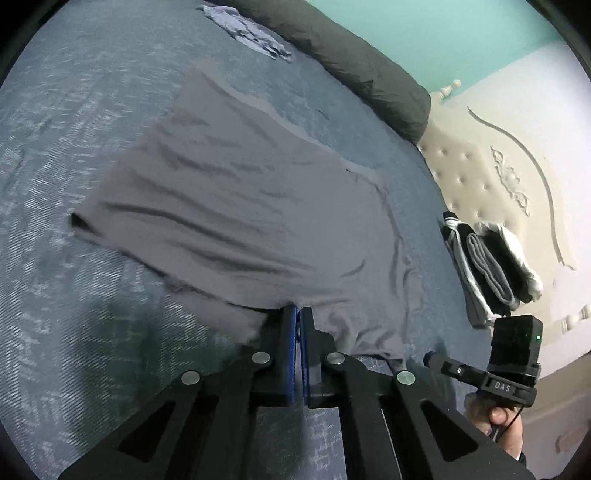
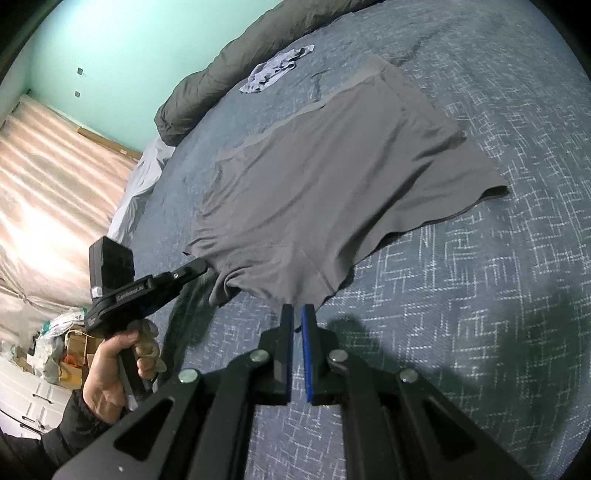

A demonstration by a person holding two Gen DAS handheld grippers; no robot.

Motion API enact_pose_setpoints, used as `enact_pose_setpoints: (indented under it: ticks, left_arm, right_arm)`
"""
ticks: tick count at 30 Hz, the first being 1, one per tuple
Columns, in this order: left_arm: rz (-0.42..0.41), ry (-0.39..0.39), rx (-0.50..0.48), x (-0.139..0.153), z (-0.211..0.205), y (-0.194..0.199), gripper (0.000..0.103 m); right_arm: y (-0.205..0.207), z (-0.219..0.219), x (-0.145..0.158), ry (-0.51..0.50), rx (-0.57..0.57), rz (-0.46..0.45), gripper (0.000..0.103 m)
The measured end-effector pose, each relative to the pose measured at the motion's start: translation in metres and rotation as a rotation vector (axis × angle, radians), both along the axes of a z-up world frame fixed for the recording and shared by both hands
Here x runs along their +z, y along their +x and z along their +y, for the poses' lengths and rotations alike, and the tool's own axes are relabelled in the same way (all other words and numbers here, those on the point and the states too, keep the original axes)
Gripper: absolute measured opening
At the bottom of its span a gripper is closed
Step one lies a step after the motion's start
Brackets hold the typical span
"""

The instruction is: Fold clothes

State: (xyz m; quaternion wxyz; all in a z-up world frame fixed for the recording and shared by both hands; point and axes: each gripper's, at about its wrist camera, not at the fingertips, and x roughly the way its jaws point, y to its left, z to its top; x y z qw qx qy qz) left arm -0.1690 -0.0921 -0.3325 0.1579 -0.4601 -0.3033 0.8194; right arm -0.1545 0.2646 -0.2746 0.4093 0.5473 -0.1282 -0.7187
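Bedroom, teal wall, padded headboard [image 1: 480, 177]; work surface is a bed [image 1: 74, 147] with a blue patterned cover. Your grey garment [image 1: 236, 199] lies spread flat mid-bed, lightly wrinkled, no fold in it yet as far as either view shows. Your left gripper [image 1: 297, 314] has its blue pads pressed together on the near hem, cloth bunching around the tips; the right wrist view confirms it, with fabric gathered at its nose. Your right gripper [image 2: 297, 314] sits at the near edge too, jaws nearly together with a thin gap; the hem meets the tips, but whether cloth is truly pinched I cannot tell. Done so far, by judgement: a small stack of folded items [image 1: 491, 262] rests near the headboard. Left to do: this garment's whole fold, plus a crumpled blue-and-white piece [image 1: 251, 33] lying far off beside the dark rolled duvet [image 1: 351, 59]. Reckon you are partway through the pile, at the start of the fold on this piece, with both near corners in reach.
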Motion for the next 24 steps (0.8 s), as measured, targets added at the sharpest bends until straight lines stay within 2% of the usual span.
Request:
enact_pose_setpoints:
  ticks: [5,11,12,13,14,18,22,24]
  left_arm:
    - [-0.019,-0.022,0.033,-0.005,-0.012,0.004,0.002]
    - [-0.049,-0.013,0.002,-0.013,-0.002,-0.002,0.002]
    - [-0.058,-0.008,-0.004,-0.015,-0.001,-0.001,0.002]
    - [-0.066,-0.004,-0.007,-0.016,-0.001,-0.001,0.002]
    - [-0.070,-0.006,-0.006,-0.017,-0.001,-0.001,0.002]
    - [-0.042,-0.050,0.038,-0.004,-0.014,0.003,0.004]
    - [-0.017,-0.105,0.102,0.008,-0.037,0.002,0.020]
    - [-0.017,-0.155,0.139,0.009,-0.049,-0.002,0.021]
  right_arm:
    - [0.000,-0.005,-0.002,-0.003,0.006,-0.006,0.005]
    - [-0.004,-0.005,-0.007,-0.003,-0.015,-0.024,0.007]
    - [-0.005,-0.005,-0.008,-0.008,-0.024,-0.031,0.013]
    - [-0.006,-0.005,-0.009,-0.014,-0.031,-0.039,0.026]
    - [-0.007,-0.006,-0.009,-0.024,-0.037,-0.048,0.032]
    - [-0.007,-0.014,-0.008,-0.043,-0.022,-0.049,0.033]
    - [-0.008,-0.017,-0.011,-0.034,-0.014,-0.049,0.033]
    - [-0.009,-0.016,-0.013,-0.031,-0.019,-0.057,0.033]
